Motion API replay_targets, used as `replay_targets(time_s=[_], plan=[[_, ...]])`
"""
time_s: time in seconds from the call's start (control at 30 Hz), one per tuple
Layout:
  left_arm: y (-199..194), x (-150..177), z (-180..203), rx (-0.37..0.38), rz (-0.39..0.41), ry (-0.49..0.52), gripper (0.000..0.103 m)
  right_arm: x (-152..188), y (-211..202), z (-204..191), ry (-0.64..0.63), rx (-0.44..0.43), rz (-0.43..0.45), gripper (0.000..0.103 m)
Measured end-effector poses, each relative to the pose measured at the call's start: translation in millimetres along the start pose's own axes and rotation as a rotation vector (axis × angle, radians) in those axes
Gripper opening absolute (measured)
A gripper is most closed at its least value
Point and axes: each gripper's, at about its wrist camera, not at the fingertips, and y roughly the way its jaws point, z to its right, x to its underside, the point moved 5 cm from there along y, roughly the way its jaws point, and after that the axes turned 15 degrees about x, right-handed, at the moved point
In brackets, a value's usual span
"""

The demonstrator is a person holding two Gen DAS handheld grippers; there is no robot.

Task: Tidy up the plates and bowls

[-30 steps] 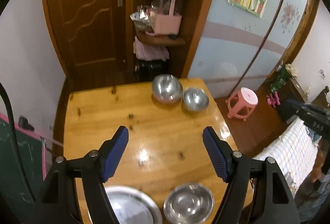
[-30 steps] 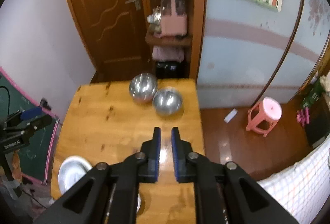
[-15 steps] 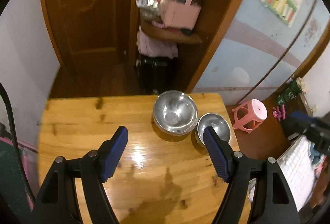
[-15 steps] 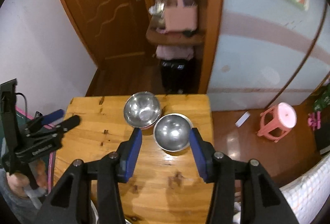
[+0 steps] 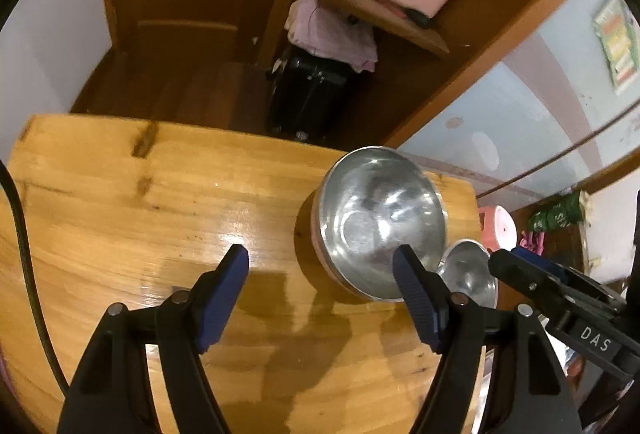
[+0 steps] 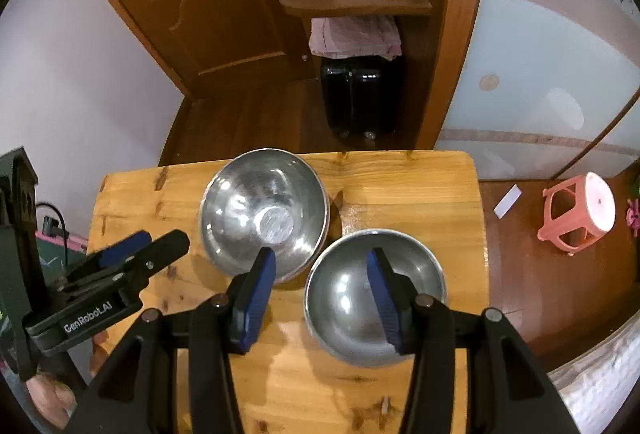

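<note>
The right gripper (image 6: 322, 266) has its jaws partly apart, just having opened, and grips nothing; its blue pads (image 6: 382, 288) hang over the near-left rim of the smaller steel bowl (image 6: 348, 310), one inside the rim line, one outside (whether a pad touches metal I cannot tell). That bowl sits by the table's right edge, near the far right corner. Just beside it on the left stands the larger steel bowl (image 6: 264, 212), close to the far edge. The left gripper (image 5: 322, 266) is spread wide and empty above bare wood of the table (image 5: 160, 202), left of the larger bowl (image 5: 380, 218). A hand (image 6: 52, 394) grips its handle.
</note>
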Motion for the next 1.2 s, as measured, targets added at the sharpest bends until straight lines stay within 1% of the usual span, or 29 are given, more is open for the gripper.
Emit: replay_targets(time_s=[0.1,0.3,0.33,0.4,0.43,0.47,0.53,0.57,0.6,0.63,0.7,0.73,0.8,0.9,1.03,1.2], plan=[[16,2,-14,0.017,-0.012,-0.043,0.070,-6,15,-1,0.014,-0.002,0.006,0.048],[34,3,-25,0.049,-0.012,-0.081,0.065,-15,40,-4,0.025,0.006,-0.003,0.047],[36,4,-25,0.059,-0.011,-0.089,0.064,-15,43,-5,0.021,0.009,-0.007,0.046],[39,5,-26,0.078,-0.010,-0.103,0.063,-16,49,-7,0.011,0.020,-0.015,0.039],[40,4,-27,0.081,-0.010,-0.107,0.060,-16,53,-10,0.006,0.020,-0.023,0.037],[43,5,-28,0.086,-0.014,-0.113,0.057,-16,57,-11,0.003,0.021,-0.028,0.032],[48,5,-28,0.097,-0.024,-0.122,0.047,-16,62,-15,-0.007,0.028,-0.038,0.029],[50,5,-28,0.103,-0.029,-0.126,0.045,-16,65,-17,-0.014,0.036,-0.042,0.025],[52,5,-27,0.107,-0.030,-0.132,0.041,-15,67,-19,-0.018,0.039,-0.046,0.021],[53,5,-27,0.112,-0.028,-0.136,0.037,-15,70,-20,-0.023,0.041,-0.050,0.020],[56,6,-26,0.119,-0.027,-0.142,0.033,-15,73,-22,-0.027,0.046,-0.056,0.017],[56,7,-26,0.122,-0.028,-0.144,0.028,-15,75,-22,-0.027,0.049,-0.059,0.016],[58,7,-26,0.120,-0.026,-0.148,0.022,-15,78,-24,-0.027,0.057,-0.065,0.009],[55,7,-28,0.116,-0.014,-0.159,0.020,-15,79,-23,-0.015,0.054,-0.061,0.008],[50,8,-29,0.087,-0.017,-0.155,0.015,-13,74,-27,-0.026,0.042,-0.048,0.008],[30,11,-24,0.080,-0.024,-0.144,0.014,-7,60,-30,-0.023,0.038,-0.045,0.008]])
